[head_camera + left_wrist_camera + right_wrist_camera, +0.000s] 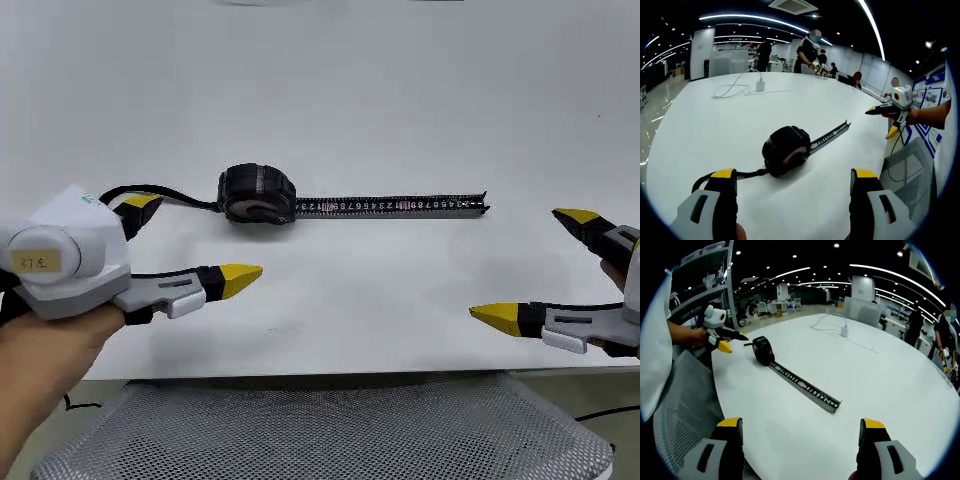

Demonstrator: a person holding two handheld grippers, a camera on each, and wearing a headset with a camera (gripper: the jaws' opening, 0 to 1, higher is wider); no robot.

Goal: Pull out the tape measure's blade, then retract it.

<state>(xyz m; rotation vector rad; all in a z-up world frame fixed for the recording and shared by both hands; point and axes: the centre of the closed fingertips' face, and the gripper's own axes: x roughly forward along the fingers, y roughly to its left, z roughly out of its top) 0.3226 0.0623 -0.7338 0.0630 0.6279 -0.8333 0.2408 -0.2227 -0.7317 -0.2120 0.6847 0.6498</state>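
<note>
obstacles: tape measure, extended blade, strap | free: open table before and behind them

The tape measure lies on the table ahead of me, a little left of centre. Its blade runs flat along the table to the right. Its strap trails left and reaches the far jaw of my left gripper; I cannot tell if they touch. That gripper is left of the tape measure and nearer to me. My right gripper is off to the right, past the blade's tip and apart from it. A chair stands below the table's near edge. Far behind the tape measure, a cable lies on the table.
</note>
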